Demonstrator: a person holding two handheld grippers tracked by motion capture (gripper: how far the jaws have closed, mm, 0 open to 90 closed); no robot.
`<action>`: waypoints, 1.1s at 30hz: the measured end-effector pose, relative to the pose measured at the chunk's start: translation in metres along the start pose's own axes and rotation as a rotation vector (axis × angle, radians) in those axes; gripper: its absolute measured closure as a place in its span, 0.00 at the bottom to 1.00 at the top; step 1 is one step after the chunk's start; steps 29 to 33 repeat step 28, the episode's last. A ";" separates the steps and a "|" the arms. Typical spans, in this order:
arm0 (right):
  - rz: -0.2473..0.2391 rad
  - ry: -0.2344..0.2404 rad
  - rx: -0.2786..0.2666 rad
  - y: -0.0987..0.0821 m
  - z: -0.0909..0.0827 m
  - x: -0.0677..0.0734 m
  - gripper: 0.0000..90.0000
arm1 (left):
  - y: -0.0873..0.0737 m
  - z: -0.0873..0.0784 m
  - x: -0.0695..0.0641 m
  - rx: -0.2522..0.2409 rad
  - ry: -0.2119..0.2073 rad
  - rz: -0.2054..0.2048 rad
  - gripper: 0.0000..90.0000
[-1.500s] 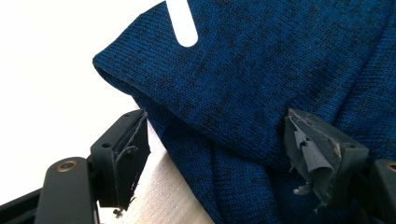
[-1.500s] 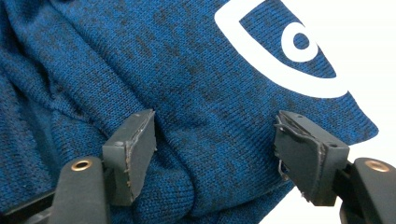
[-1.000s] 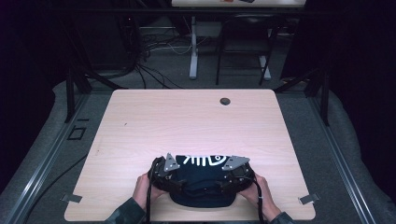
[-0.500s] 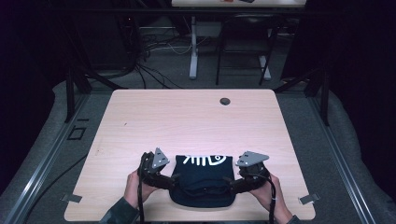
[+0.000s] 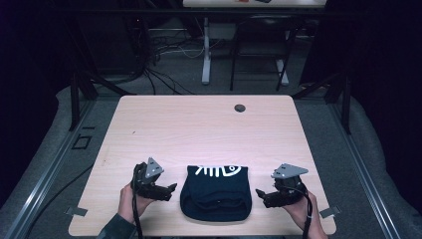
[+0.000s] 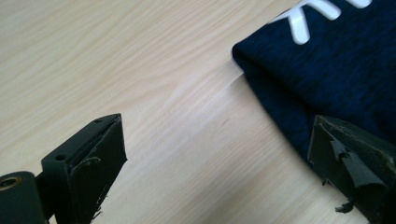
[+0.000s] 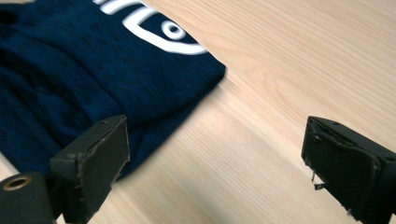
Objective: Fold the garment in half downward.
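Item: folded dark navy knit garment (image 5: pixel 215 193) with a white fish-skeleton print, lying flat near the near edge of the pale wood-grain tabletop (image 5: pixel 199 129), midway between the two grippers.

Left gripper (image 5: pixel 166 190): black two-jaw tool with grey three-cornered plate, held in the person's left hand (image 5: pixel 130 203) just beside the garment's left edge. Jaws spread wide, gripping nothing; in the left gripper view (image 6: pixel 224 177) bare wood lies between them, and one jaw overlaps the navy fabric's edge (image 6: pixel 327 79); contact cannot be told.

Right gripper (image 5: pixel 262 195): same build, held in the right hand (image 5: pixel 303 211) just beside the garment's right edge. Jaws wide apart, empty; the right gripper view (image 7: pixel 215 172) shows fabric (image 7: pixel 93 74) beyond one jaw, wood between.

Also: small dark round disc (image 5: pixel 240 107) near the table's far edge.
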State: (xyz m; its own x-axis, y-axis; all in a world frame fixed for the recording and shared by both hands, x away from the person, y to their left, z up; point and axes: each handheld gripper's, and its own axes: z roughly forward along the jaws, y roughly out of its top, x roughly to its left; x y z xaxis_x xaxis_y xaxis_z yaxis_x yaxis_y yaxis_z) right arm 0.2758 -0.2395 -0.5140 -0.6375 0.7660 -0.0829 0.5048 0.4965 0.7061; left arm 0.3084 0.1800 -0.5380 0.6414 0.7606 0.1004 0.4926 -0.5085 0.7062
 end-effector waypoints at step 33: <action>0.122 -0.046 0.138 -0.058 0.033 -0.037 0.09 | -0.041 0.030 0.031 0.075 0.013 -0.106 0.00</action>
